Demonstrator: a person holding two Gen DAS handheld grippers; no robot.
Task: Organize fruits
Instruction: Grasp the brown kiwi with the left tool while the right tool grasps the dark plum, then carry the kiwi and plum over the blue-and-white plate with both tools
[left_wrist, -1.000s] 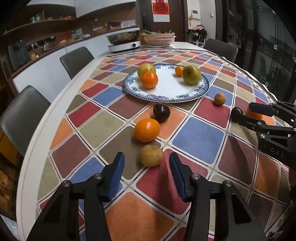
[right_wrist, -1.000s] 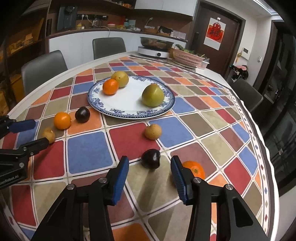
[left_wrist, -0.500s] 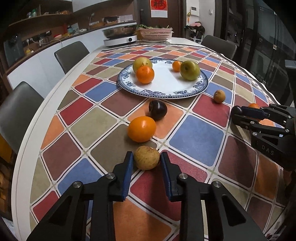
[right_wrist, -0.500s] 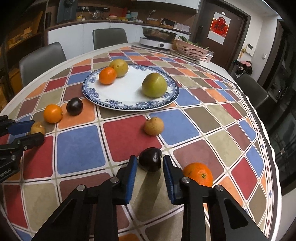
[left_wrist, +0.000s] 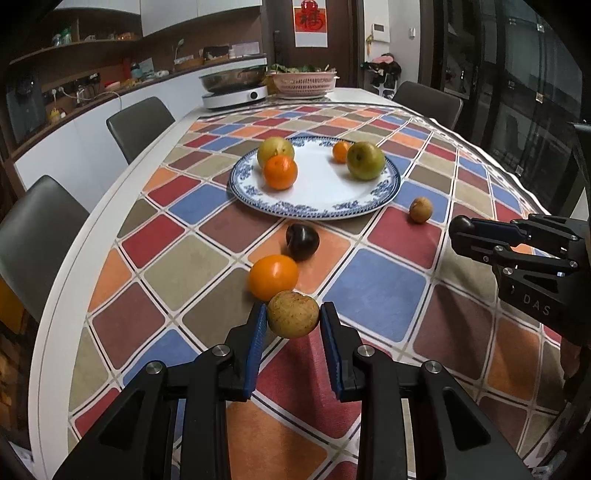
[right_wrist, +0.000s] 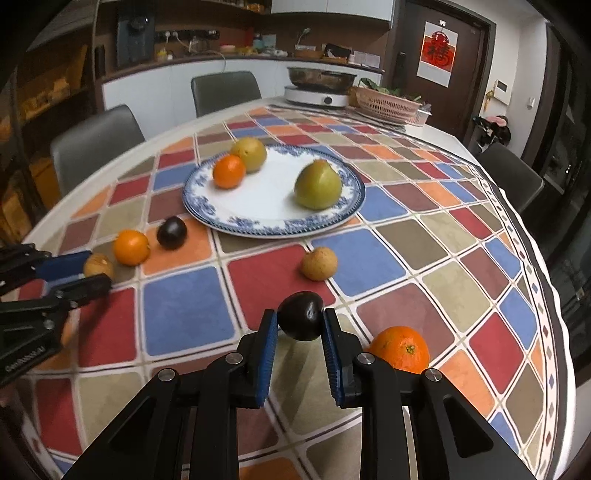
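Left gripper (left_wrist: 293, 319) pinches a brown round fruit (left_wrist: 293, 314), right gripper (right_wrist: 300, 325) a dark plum (right_wrist: 301, 320); tip-only grips could let either roll out toward lower frame.

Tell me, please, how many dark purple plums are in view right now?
2. One dark purple plum is clamped in the right gripper; the other dark plum lies on the checked tablecloth just short of the blue-rimmed plate. None seems hidden.

A brown fruit (left_wrist: 293, 313) and a dark plum (right_wrist: 300, 315) sit pinched in blue pads; three oranges (left_wrist: 280, 171) and two green fruits (left_wrist: 365, 160) lie on the plate (left_wrist: 325, 206).
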